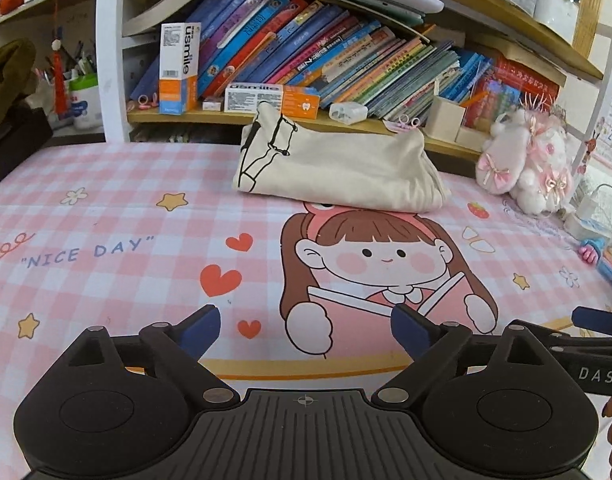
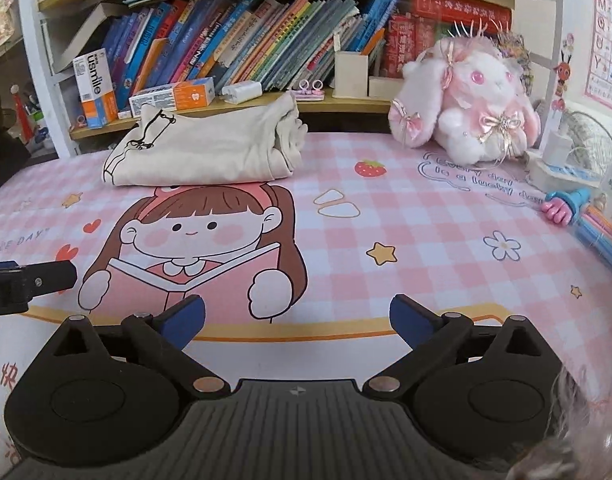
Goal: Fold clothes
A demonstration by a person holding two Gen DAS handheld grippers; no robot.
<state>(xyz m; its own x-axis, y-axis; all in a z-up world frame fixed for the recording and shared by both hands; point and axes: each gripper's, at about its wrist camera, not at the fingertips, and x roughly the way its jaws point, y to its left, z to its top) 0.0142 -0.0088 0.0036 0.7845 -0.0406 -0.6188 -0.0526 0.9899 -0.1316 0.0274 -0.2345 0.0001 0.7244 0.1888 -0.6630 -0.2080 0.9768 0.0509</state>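
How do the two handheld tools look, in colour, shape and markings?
Both are alike. The left tool and right tool have matte black bodies with a ribbed centre plate, two round housings, silver pivot pins and blue pads on the fingers. White lettering "DAS" marks the right tool's side in the left view.

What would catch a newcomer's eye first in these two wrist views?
Probably the big cartoon girl reading a book, printed mid-way across the pink checked table cover. Behind her head lies a folded cream garment, close to the crowded bookshelf. A fluffy pink-and-white plush rabbit sits at the far right, and both tools, left and right, hang open and empty.
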